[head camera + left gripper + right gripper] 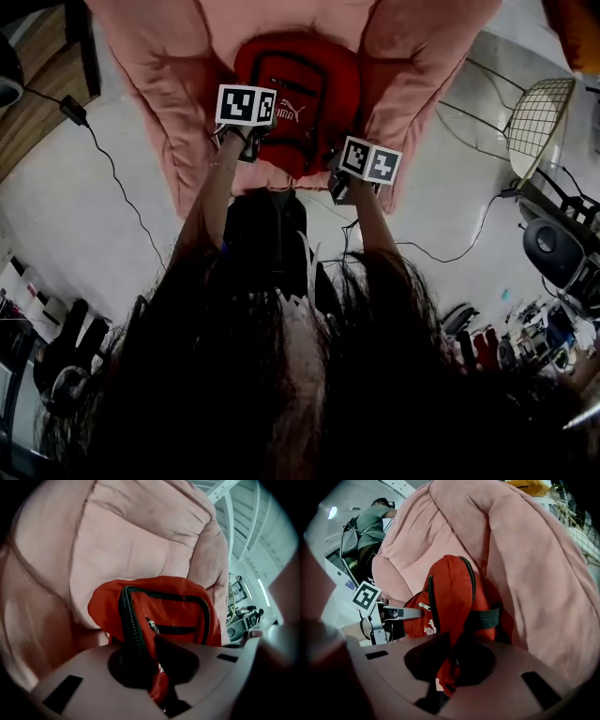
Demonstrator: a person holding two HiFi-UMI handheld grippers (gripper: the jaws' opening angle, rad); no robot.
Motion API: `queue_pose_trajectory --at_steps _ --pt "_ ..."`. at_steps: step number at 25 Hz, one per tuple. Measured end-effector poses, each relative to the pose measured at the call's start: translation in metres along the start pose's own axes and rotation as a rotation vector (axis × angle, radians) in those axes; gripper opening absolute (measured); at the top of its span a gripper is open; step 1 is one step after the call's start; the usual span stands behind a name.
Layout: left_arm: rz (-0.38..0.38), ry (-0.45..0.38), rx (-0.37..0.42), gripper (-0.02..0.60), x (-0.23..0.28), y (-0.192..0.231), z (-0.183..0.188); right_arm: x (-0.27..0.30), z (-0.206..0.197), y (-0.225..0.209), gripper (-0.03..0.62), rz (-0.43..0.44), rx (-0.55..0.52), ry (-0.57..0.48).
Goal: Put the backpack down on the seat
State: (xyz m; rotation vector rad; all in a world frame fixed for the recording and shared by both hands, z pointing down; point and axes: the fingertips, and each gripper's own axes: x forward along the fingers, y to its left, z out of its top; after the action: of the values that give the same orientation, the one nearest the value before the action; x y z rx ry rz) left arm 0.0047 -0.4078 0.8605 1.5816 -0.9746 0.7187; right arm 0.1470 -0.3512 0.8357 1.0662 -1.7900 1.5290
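Reaching forward and down with both arms, wrists tipped low, elbows nearly straight. Left gripper (157, 670) pinched tight on red cloth beside the zip of the backpack (298, 98). Right gripper (449, 665) pinched tight on the bag's other edge. Backpack hanging just ahead of both grippers, between them, against the soft pink seat (164, 80).

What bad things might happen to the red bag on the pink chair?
1. The left gripper and right gripper each pinch just a small fold of the backpack. The fabric might slip out and the bag drop crooked.
2. The backpack looks close to the front edge of the armchair seat. Let go there, it may tip forward onto the floor.
3. A cable lies on the floor by the person, and a foot might catch it.
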Motion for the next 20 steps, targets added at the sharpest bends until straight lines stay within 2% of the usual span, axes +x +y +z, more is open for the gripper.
queue_pose_trajectory --at_steps 4,6,8,9,11,14,17,20 --pt "-0.009 -0.001 -0.123 0.055 0.012 0.019 -0.006 0.009 0.001 -0.006 0.046 0.001 0.030 0.001" --pt "-0.017 -0.016 -0.142 0.055 0.012 0.024 -0.010 0.005 -0.001 -0.001 0.048 0.027 0.036 -0.011" --pt "-0.038 -0.052 -0.122 0.065 0.011 0.023 -0.010 -0.002 -0.004 0.002 0.049 0.048 0.019 -0.028" --pt "-0.057 -0.078 -0.113 0.098 0.009 0.021 -0.008 -0.007 -0.005 0.002 0.049 0.057 0.016 -0.037" --pt "-0.119 -0.127 -0.119 0.251 0.006 0.012 -0.005 -0.019 -0.006 0.005 0.049 0.081 0.033 -0.060" --pt "-0.178 -0.137 -0.104 0.261 -0.003 0.006 -0.005 -0.041 -0.004 0.003 0.049 0.091 0.048 -0.122" --pt "-0.172 -0.095 -0.022 0.261 -0.018 0.007 -0.008 -0.076 0.006 -0.002 0.049 0.051 0.004 -0.217" --pt "-0.131 -0.091 0.023 0.261 -0.048 0.010 -0.014 -0.115 0.006 0.010 0.049 0.077 0.006 -0.319"
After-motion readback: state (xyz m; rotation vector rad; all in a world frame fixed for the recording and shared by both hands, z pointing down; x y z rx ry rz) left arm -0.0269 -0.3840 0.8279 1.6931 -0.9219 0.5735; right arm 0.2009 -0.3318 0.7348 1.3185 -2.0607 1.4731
